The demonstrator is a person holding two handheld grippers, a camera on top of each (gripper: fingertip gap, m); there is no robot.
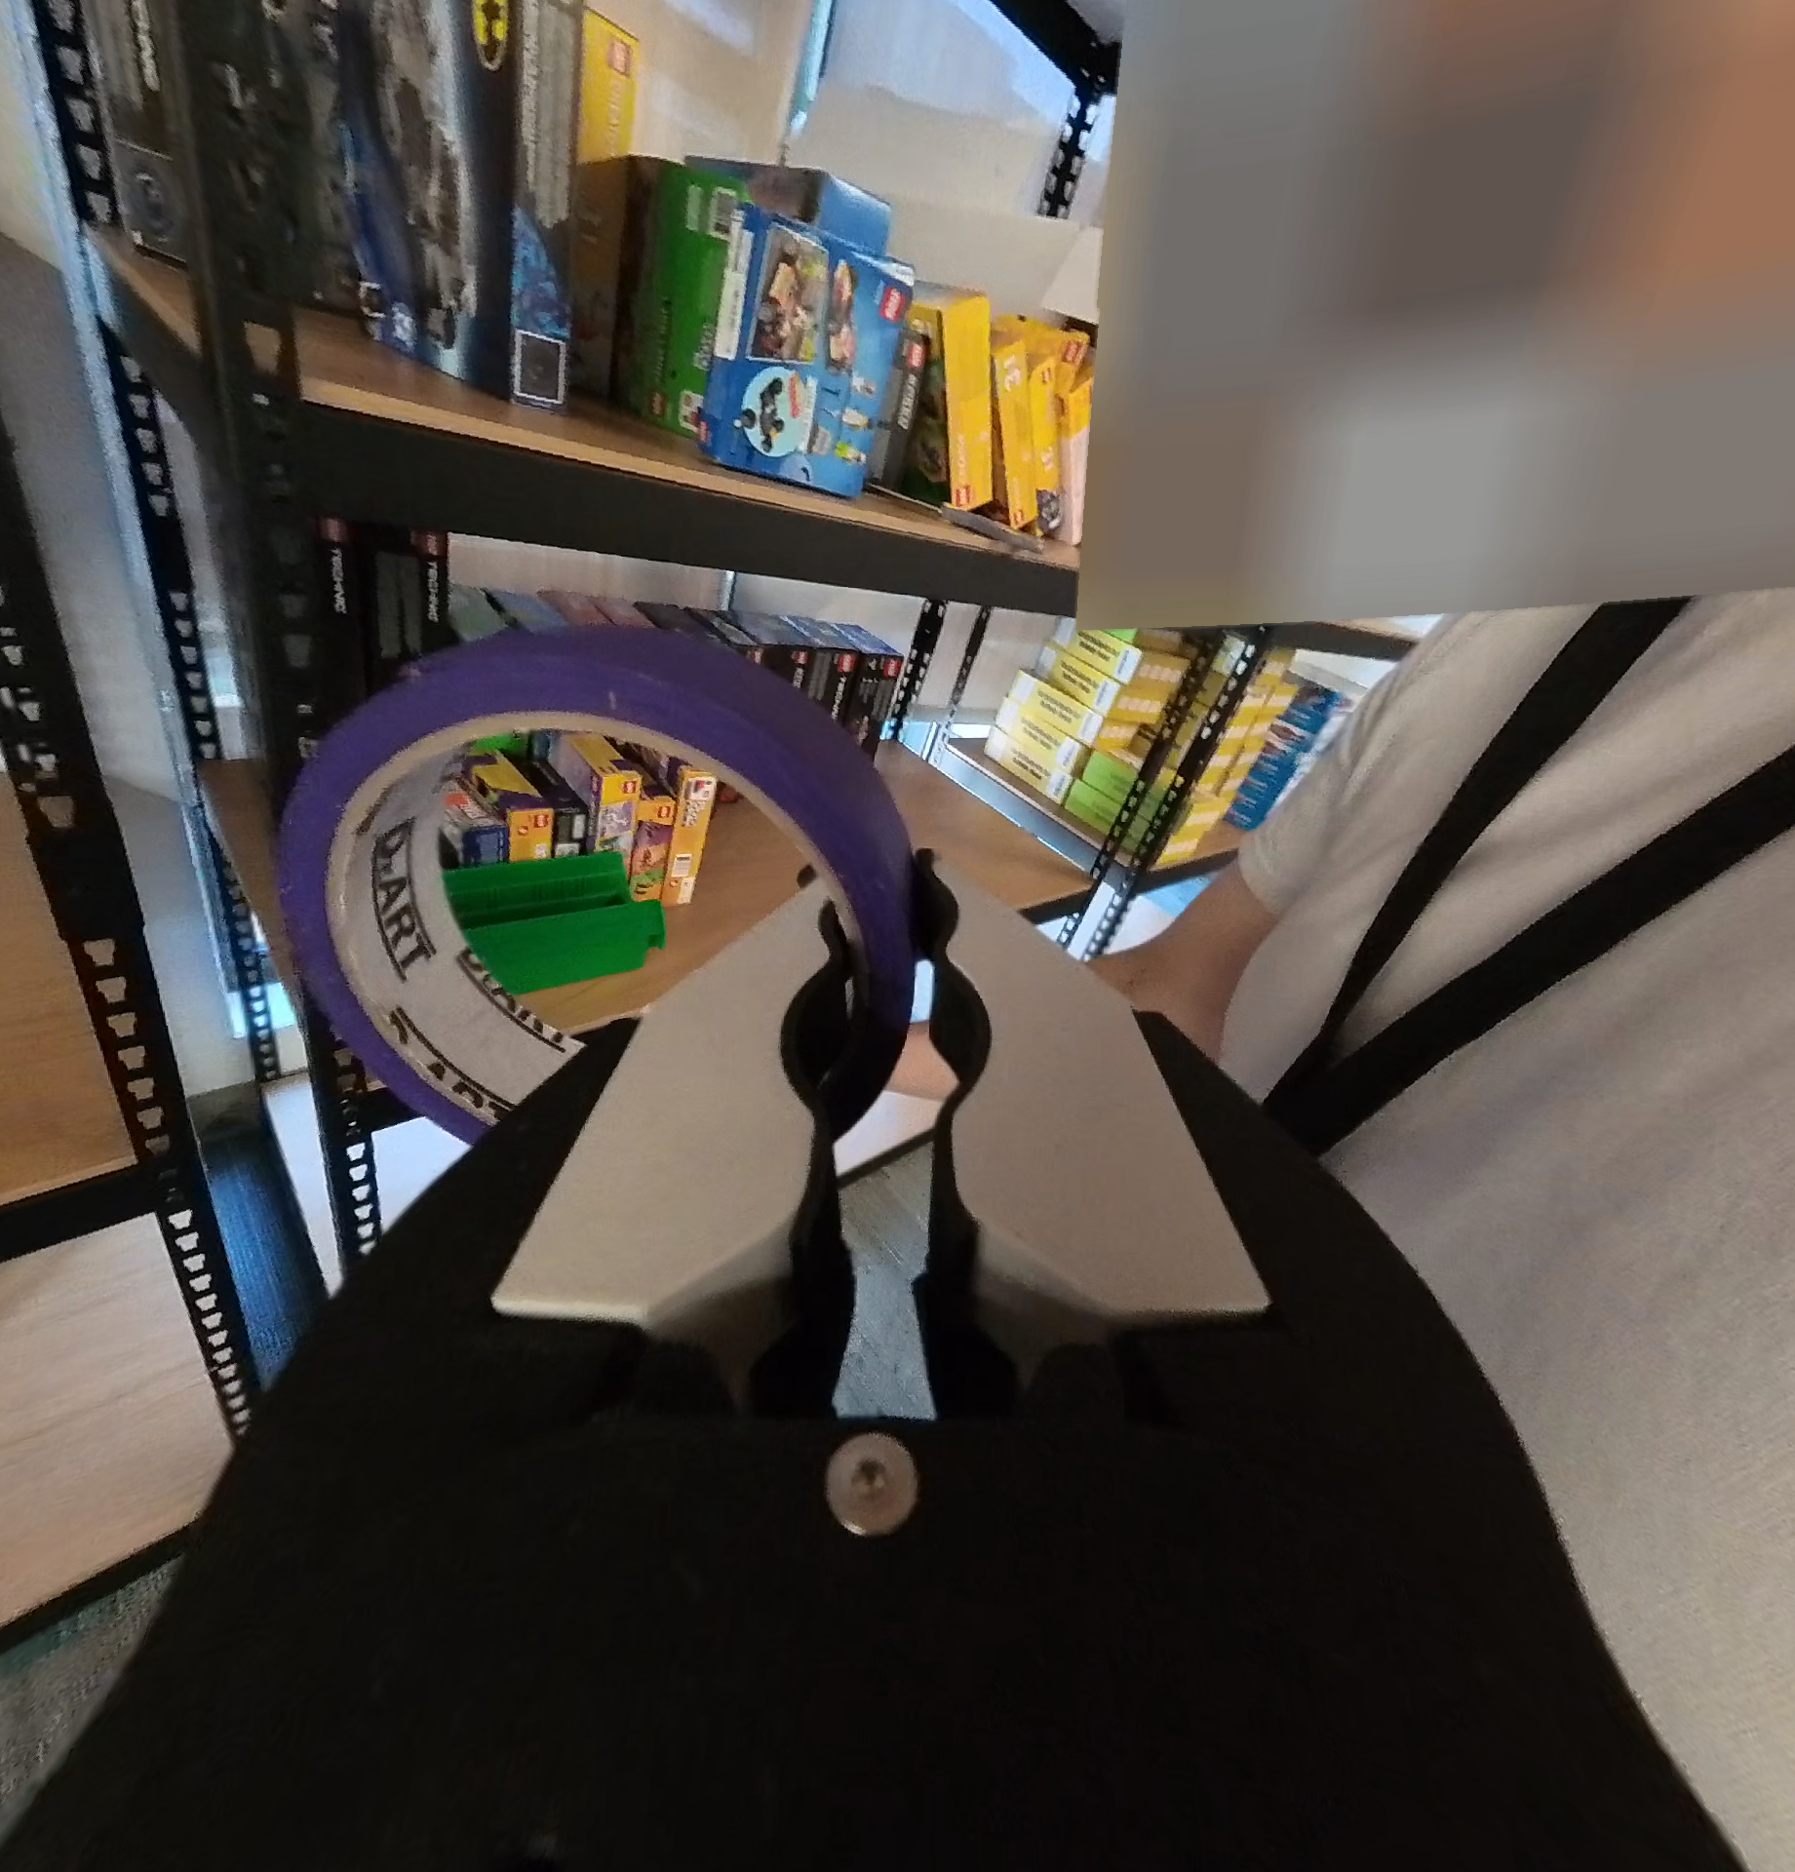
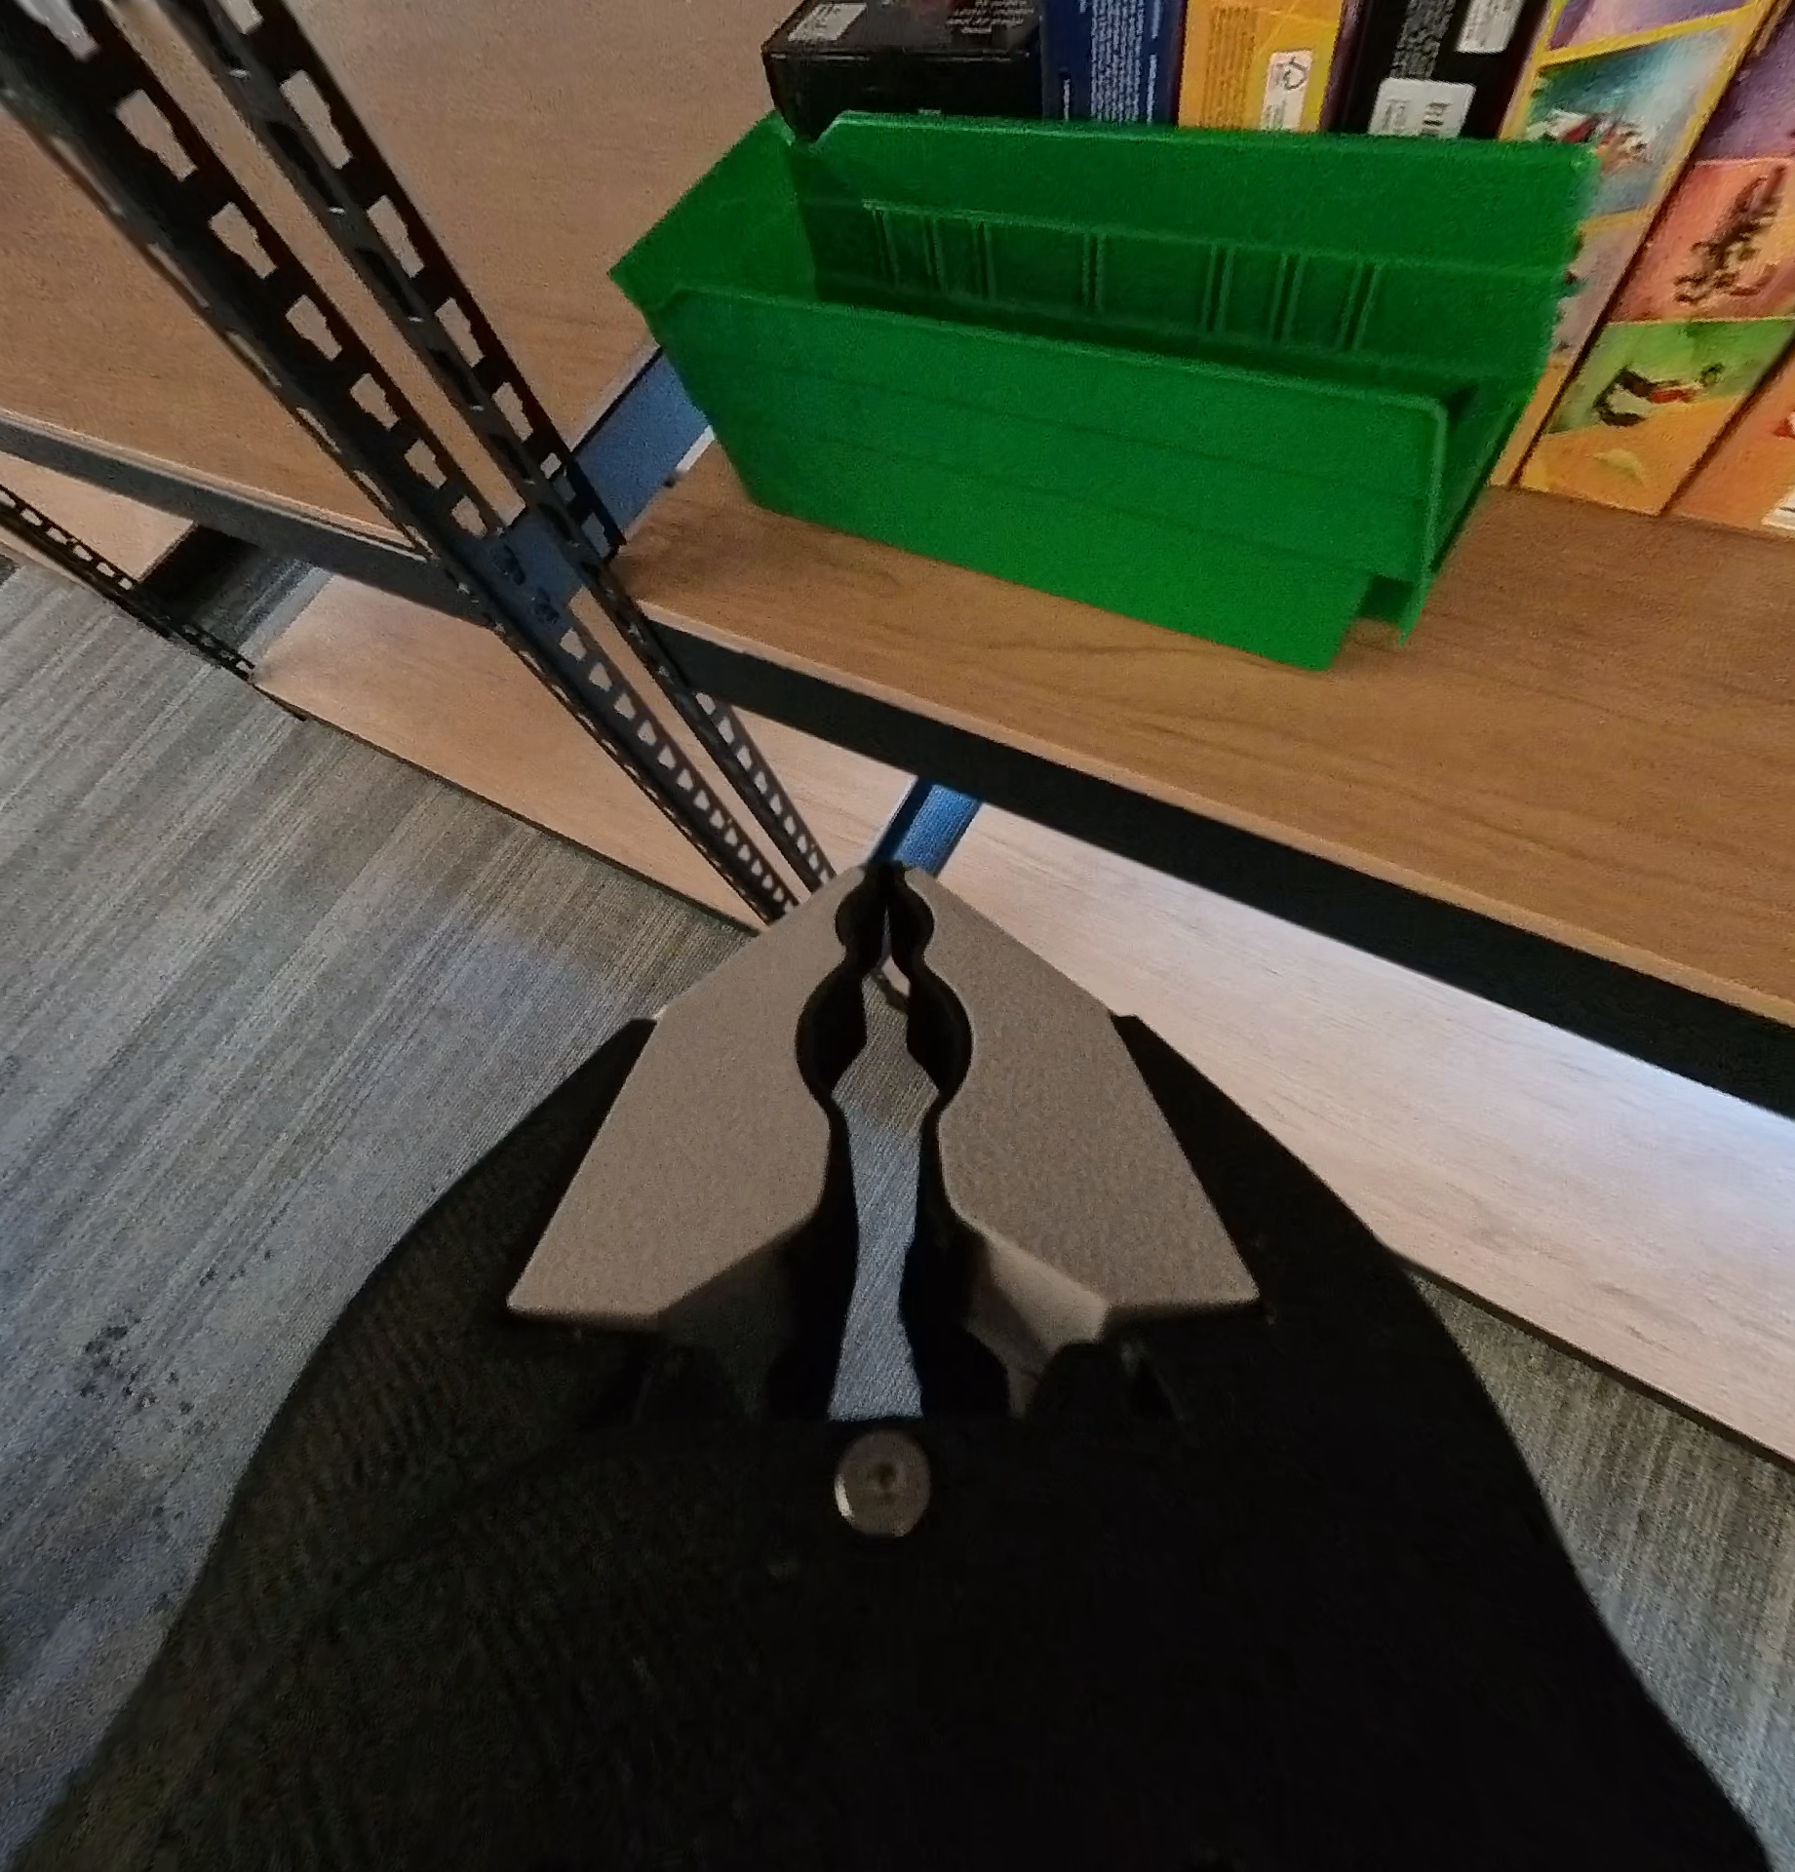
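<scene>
In the left wrist view my left gripper (image 1: 885, 917) is shut on a purple roll of tape (image 1: 609, 699) with a white inner core. The pads pinch the roll's right wall and hold it up in the air in front of the shelves. Through the roll's hole a green plastic bin (image 1: 559, 917) shows on a wooden shelf. In the right wrist view my right gripper (image 2: 888, 897) is shut with nothing between its pads. It hovers below and in front of the wooden shelf (image 2: 1278, 729) that bears the same green bin (image 2: 1075, 446).
Black perforated metal uprights (image 2: 528, 567) stand left of the bin. Coloured toy boxes (image 2: 1703, 274) stand right of and behind it, and more fill the upper shelf (image 1: 792, 334). A person in a light shirt (image 1: 1541, 1013) stands to the right. Grey carpet (image 2: 214, 962) lies below.
</scene>
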